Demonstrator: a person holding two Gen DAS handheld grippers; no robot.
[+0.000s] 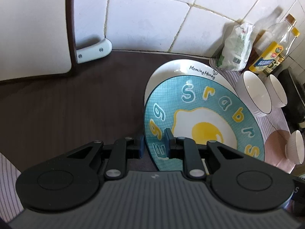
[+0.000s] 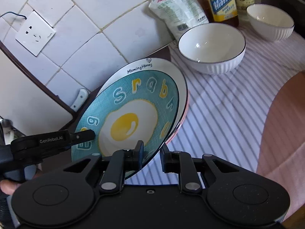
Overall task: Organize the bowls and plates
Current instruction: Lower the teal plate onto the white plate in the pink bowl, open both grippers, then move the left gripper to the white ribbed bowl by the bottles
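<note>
A teal plate (image 1: 209, 114) with a fried-egg picture lies tilted on a white plate (image 1: 171, 70) marked "Morning Honey". My left gripper (image 1: 154, 143) has its jaws on either side of the teal plate's rim, and I cannot tell whether they touch it. My right gripper (image 2: 151, 152) straddles the same plate's (image 2: 133, 114) near rim and looks closed on it. The left gripper (image 2: 57, 141) shows at the plate's left edge in the right wrist view. Two white ribbed bowls (image 2: 211, 49) (image 2: 270, 22) stand beyond the plates.
A dark counter (image 1: 85, 105) runs to a tiled wall (image 1: 152, 19). Oil bottles (image 1: 272, 53) and a white bag (image 1: 236, 47) stand at the back right. A small white bowl (image 1: 295, 147) sits on the striped cloth (image 2: 219, 105). A white board (image 1: 32, 28) stands left.
</note>
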